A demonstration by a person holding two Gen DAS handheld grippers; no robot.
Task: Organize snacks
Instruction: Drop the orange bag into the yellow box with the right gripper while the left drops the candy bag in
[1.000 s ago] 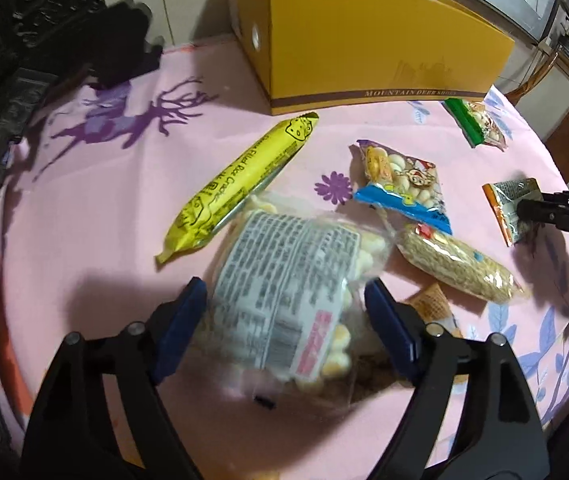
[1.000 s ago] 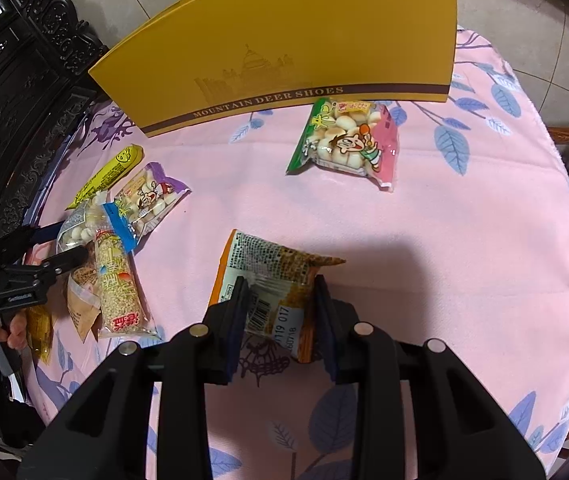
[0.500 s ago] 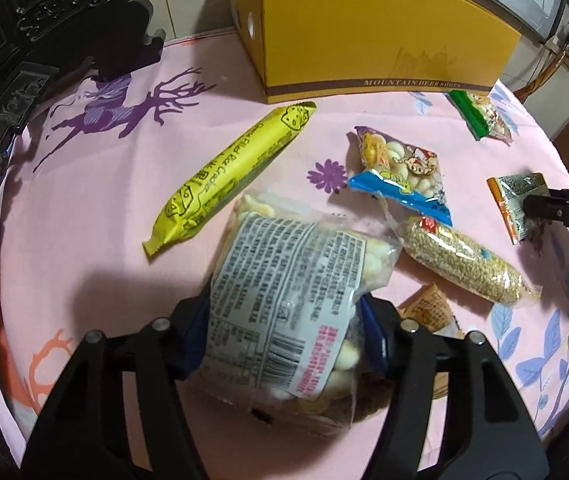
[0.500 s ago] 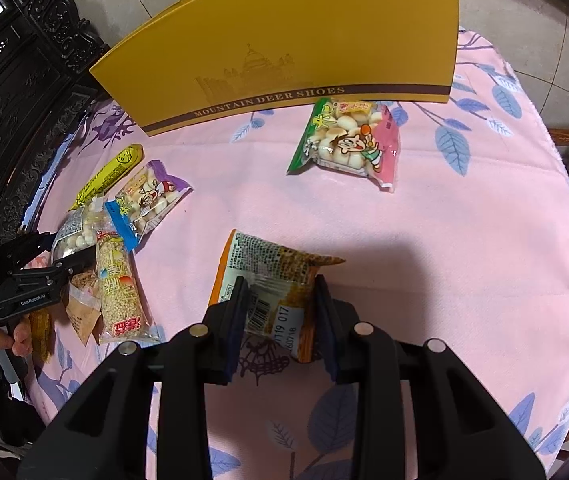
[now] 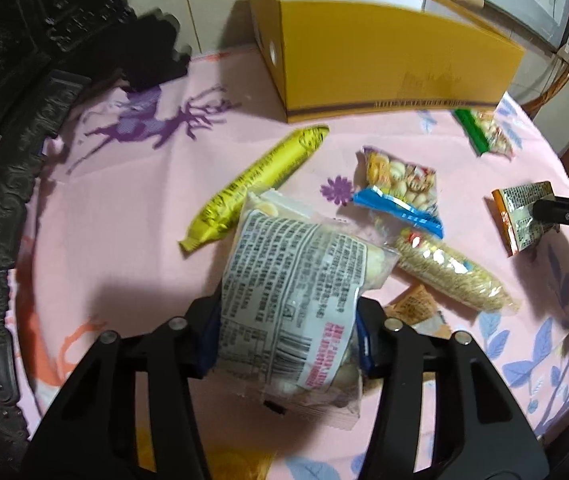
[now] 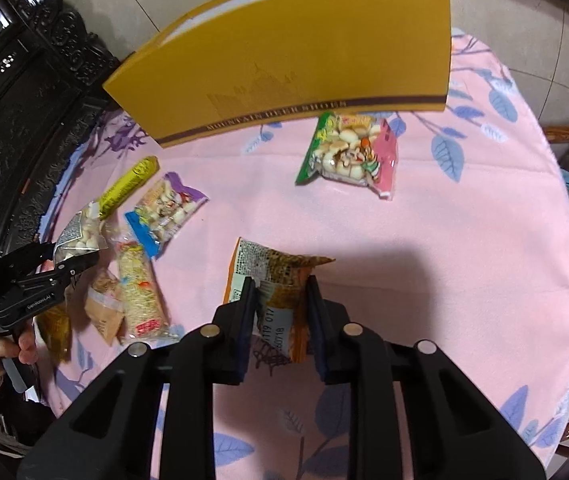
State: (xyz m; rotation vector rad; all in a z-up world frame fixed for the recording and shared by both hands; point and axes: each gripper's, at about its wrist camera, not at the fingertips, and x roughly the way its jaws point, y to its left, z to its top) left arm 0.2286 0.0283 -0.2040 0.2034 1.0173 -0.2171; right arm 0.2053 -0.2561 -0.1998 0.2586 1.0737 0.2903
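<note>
My left gripper (image 5: pixel 288 336) is shut on a clear bag of pale puffs (image 5: pixel 296 280) with a printed label, held a little above the pink tablecloth; it also shows in the right wrist view (image 6: pixel 78 236). My right gripper (image 6: pixel 280 304) is shut on an orange foil snack packet (image 6: pixel 280 280), lifted off the cloth; the packet shows in the left wrist view (image 5: pixel 520 216). A tall yellow shoe box (image 5: pixel 384 56) stands open-topped at the back of the table (image 6: pixel 296 64).
On the cloth lie a yellow stick snack (image 5: pixel 256 180), a blue-edged puff bag (image 5: pixel 404 188), a noodle pack (image 5: pixel 452 272), a small orange packet (image 5: pixel 412 304) and a green-pink puff bag (image 6: pixel 352 152). Dark carved furniture (image 5: pixel 0 120) borders the left edge.
My left gripper closed on the clear puff bag and lifted it up. My right gripper raised the orange packet slightly and moved toward the box.
</note>
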